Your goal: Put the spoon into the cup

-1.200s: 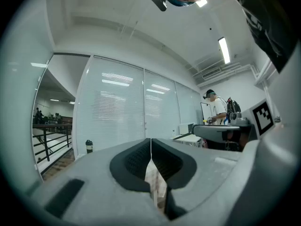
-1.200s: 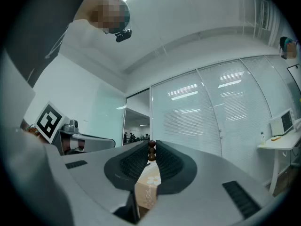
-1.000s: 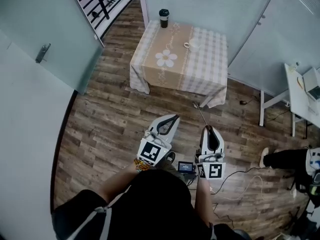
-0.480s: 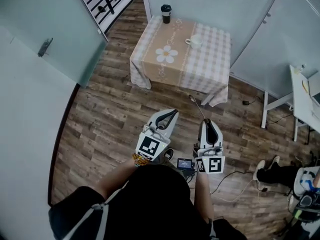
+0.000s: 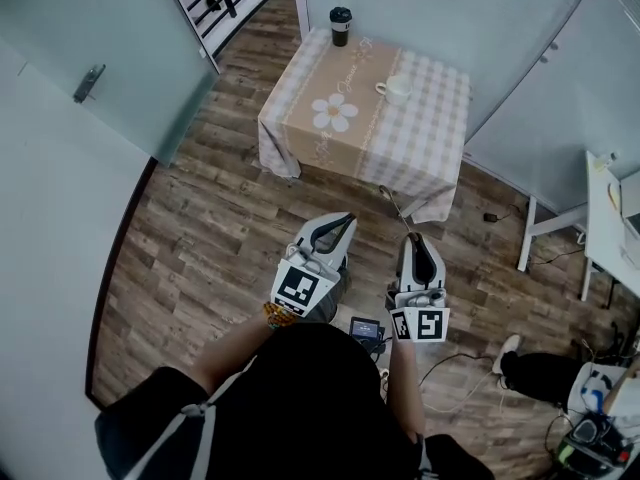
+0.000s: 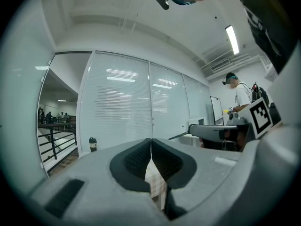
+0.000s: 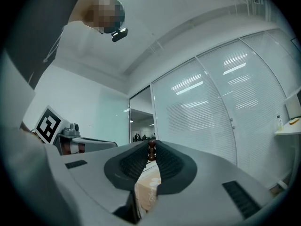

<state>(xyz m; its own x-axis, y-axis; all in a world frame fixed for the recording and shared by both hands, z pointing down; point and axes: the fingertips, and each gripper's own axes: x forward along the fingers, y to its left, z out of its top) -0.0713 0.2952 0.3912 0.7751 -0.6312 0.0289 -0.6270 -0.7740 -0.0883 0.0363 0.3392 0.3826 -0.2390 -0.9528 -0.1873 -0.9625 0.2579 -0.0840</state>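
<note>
The white cup (image 5: 397, 89) stands on the right half of a small table (image 5: 300, 118) covered by a checked cloth with a daisy print. A dark tumbler (image 5: 341, 23) stands at the table's far edge and shows too in the left gripper view (image 6: 92, 144). My right gripper (image 5: 414, 238) is shut on a thin spoon (image 5: 394, 208), which sticks out forward toward the table's near edge; its handle end (image 7: 152, 150) sits between the pads. My left gripper (image 5: 345, 220) is held beside it with its jaws shut and nothing in them (image 6: 151, 141). Both are over the wood floor, short of the table.
A frosted glass door with a handle (image 5: 88, 81) lines the left side, and glass walls stand behind the table. A white desk (image 5: 610, 218) is at the right. Cables (image 5: 470, 353) and another person's legs (image 5: 535, 373) lie on the floor at lower right.
Both grippers and I have moved forward toward the table, which now sits lower and nearer in the head view. The spoon stays in the right gripper. The other person's legs shifted.
</note>
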